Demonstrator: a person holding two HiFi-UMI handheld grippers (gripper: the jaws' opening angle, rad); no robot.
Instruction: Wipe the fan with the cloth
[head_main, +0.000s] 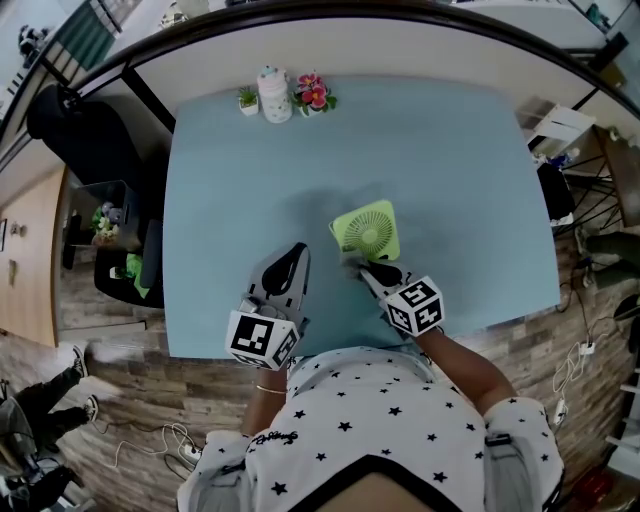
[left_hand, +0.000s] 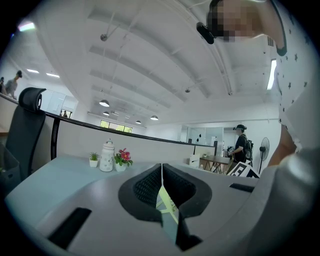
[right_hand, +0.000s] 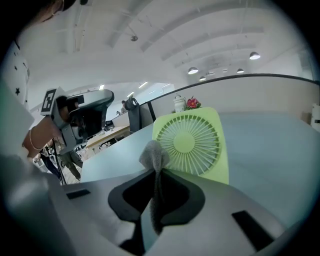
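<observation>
Bright, even indoor light in all 3 views, from round ceiling lamps (left_hand: 104, 103) overhead; more show in the right gripper view. No harsh glare. In the head view the table (head_main: 450, 150) is evenly lit, w/ a soft, diffuse shadow just left of the fan (head_main: 368, 230). Strong fisheye throughout: straight edges bow and corners go black. The left gripper (left_hand: 161, 170) and right gripper (right_hand: 156, 172) sit close to their lenses, so their grey bodies look soft, and the cloth (right_hand: 154, 155) is slightly blurred. Fan grille and background are fairly sharp.
</observation>
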